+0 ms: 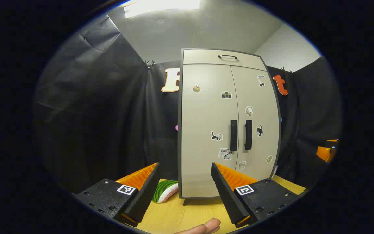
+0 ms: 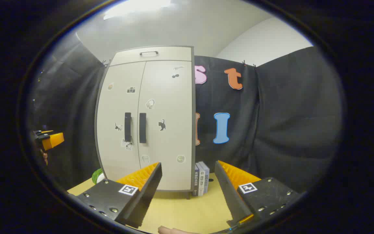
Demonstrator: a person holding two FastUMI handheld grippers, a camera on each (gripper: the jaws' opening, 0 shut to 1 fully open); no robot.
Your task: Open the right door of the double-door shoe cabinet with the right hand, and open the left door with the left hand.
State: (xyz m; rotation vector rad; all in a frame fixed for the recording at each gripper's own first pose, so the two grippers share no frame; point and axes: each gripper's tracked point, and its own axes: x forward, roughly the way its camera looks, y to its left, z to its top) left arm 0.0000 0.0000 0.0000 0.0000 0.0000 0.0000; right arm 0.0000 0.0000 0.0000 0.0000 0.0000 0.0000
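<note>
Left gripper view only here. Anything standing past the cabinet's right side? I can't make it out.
Observer: Yes. A few upright books stand on the yellow wooden tabletop, right beside the right side of the beige double-door shoe cabinet.
Operator: Right gripper state?
Observer: The right gripper is open and holds nothing.
Operator: Lined up on its handle?
Observer: No. In the right gripper view the black right door handle sits up and to the left of where the gripper points; it faces the cabinet's lower right corner and the books.
</note>
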